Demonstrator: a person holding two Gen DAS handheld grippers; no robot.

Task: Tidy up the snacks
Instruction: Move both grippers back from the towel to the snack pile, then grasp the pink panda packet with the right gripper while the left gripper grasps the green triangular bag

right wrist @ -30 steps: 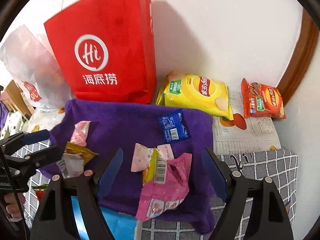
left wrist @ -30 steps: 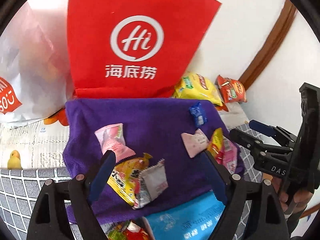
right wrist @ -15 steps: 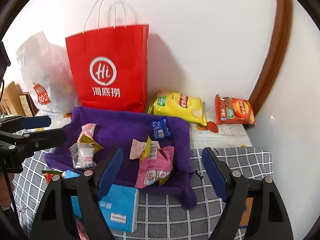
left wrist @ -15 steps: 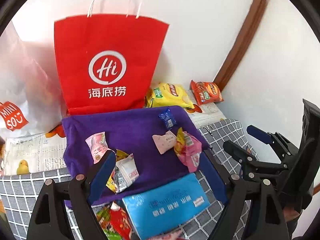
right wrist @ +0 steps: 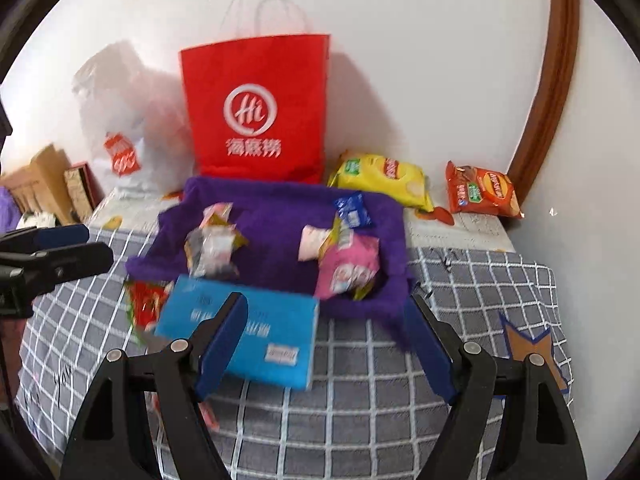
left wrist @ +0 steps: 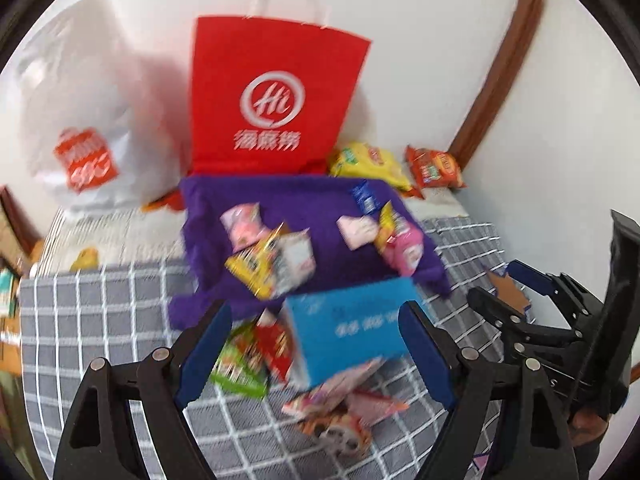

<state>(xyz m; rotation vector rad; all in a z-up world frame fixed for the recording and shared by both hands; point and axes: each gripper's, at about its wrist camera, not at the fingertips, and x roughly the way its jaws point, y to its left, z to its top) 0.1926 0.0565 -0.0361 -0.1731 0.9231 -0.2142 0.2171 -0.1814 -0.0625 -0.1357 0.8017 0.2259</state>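
Left claw (left wrist: 316,344): jaws apart, nothing between them, up over the checked cloth (left wrist: 120,320). Right claw (right wrist: 328,344): jaws apart too, nothing held, also above the checked cloth (right wrist: 460,288).

On the surface, a purple towel (right wrist: 272,216) with small snacks on top. On its left part, a pink pack (left wrist: 242,226) and just beside it a yellow and white pack (left wrist: 276,266). On its right part, a small blue pack (right wrist: 353,210), a pale pink pack (right wrist: 312,242) and a bright pink pack (right wrist: 348,266), close together and partly touching.

Just in front of the towel, a flat blue box (right wrist: 244,332), with its back edge over the towel's front edge. Left of the box, a red and green pack (left wrist: 250,356), partly under the box. Nearer still, a pink and orange pack (left wrist: 340,416) on the cloth.

Behind the towel, a red bag (right wrist: 256,108) standing up against the wall, with white handles. Left of it, a white plastic bag (left wrist: 80,120). Right of the red bag, a yellow chips bag (right wrist: 384,184) lying flat, and further right a red chips bag (right wrist: 484,192), near the brown door frame (right wrist: 556,80).

Both pictures a bit blurry, so words on the small packs too fuzzy to read.
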